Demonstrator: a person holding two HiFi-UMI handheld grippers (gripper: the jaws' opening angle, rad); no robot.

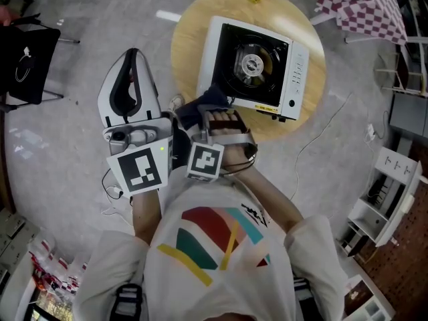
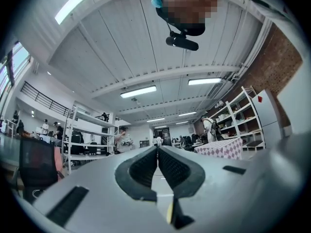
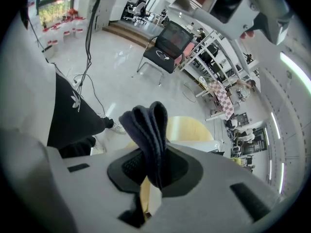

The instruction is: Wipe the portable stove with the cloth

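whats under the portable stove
The portable stove sits on a round wooden table. The part of its top directly beneath the stove is covered, so anything there cannot be seen.

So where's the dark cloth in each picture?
Head view: the cloth is left of middle, beside the stove's near corner.
Left gripper view: not in it.
Right gripper view: the cloth is dead centre, pinched between the jaws.
Shared landmark: the checkered table, seen in all three.
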